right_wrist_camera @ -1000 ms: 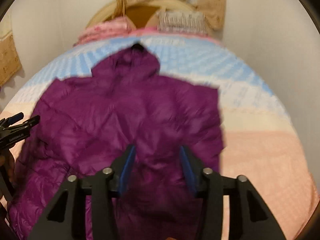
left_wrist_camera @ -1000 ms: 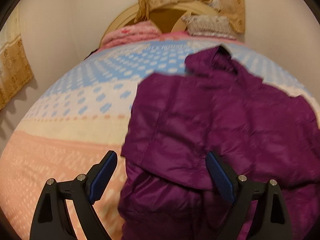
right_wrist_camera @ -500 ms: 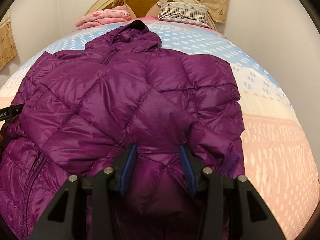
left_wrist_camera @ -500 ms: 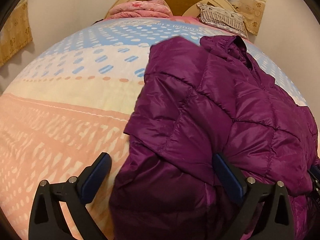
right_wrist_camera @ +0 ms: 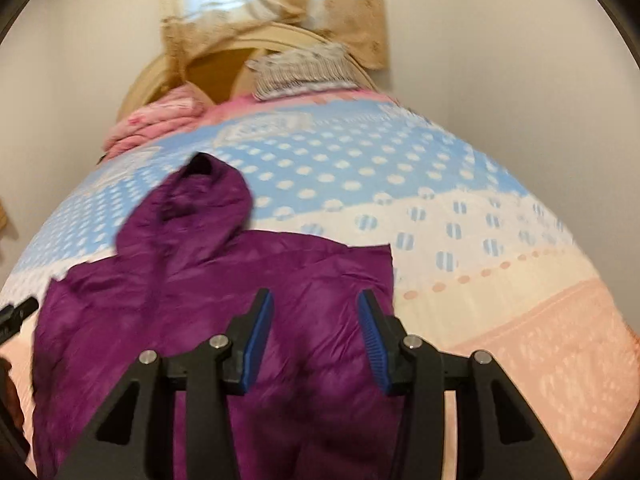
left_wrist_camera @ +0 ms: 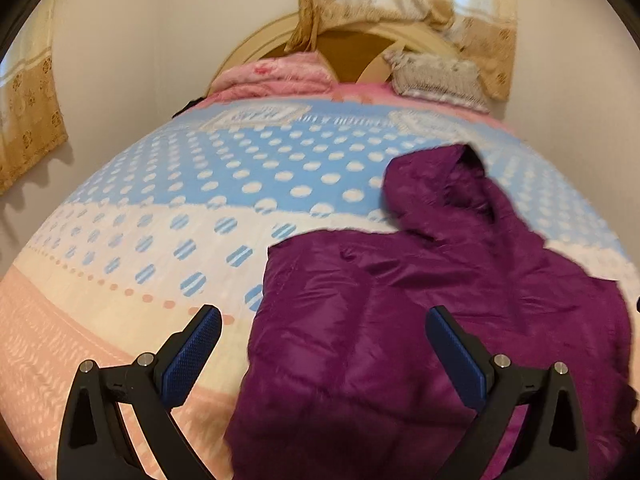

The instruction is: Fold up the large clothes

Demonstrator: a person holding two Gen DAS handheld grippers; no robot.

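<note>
The purple jacket (left_wrist_camera: pixel 420 320) lies on the bed (left_wrist_camera: pixel 140 248), both sides folded inward. Left claw (left_wrist_camera: pixel 324 344) gapes wide and right claw (right_wrist_camera: pixel 316 336) stands half-open, both empty. Next: grip the hem, fold toward the hood (right_wrist_camera: pixel 204 196).

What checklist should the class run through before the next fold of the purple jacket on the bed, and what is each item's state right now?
1. Purple jacket lies on the bedspread, clear of the pillows: ok.
2. Left gripper open and empty: ok, jaws wide, just opened further, nothing pinched.
3. Right gripper free of fabric: ok, jaws part open, above the jacket.
4. Hood laid flat: not ok, it sits bunched toward the headboard.
5. Sides folded in evenly: cannot tell, the pictures are blurred and the near hem is hidden.
6. Bare bedspread beside the jacket for working: ok.
</note>
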